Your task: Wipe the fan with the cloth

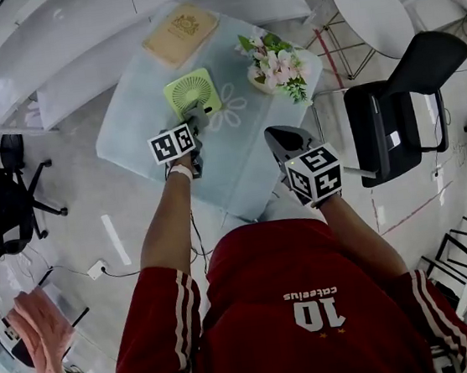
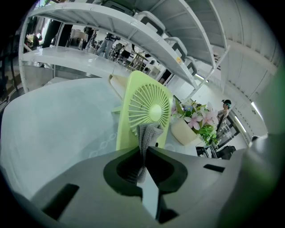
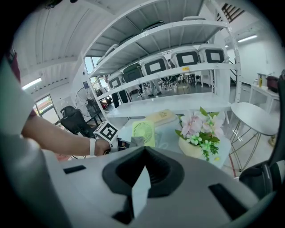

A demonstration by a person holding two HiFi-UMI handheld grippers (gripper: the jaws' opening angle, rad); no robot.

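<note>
Toward the far half of the desk (image 1: 138, 130) we see the green fan (image 1: 192, 92) standing upright, its round grille facing us. Our left tongs (image 1: 197, 117) reach it from the near side. Their jaws are closed tight on a strip of grey cloth (image 2: 149, 132), which sticks up between the tips and hangs in front of the lower part of the grille. We cannot tell whether it actually touches the grille. Our right tongs (image 1: 287, 139) hang over the desk's near right edge, well apart from the fan, jaws pressed together with nothing between them.

The left side of the desk, from the fan out to the left corner, is bare. So is the near corner just in front of us. A narrower open strip runs between the fan and the cream pot (image 1: 265, 83), which sits toward the right corner. The pot holds pink flowers (image 1: 276, 65) with green leaves that spill over its rim toward the right edge. A flat tan box (image 1: 180, 33) lies at the far corner, behind the fan and apart from it.

White shelves (image 1: 72, 41) run close along the desk's far left edge. Off the right edge stands a black chair (image 1: 394, 119), and a round white table (image 1: 371, 11) stands beyond it.
</note>
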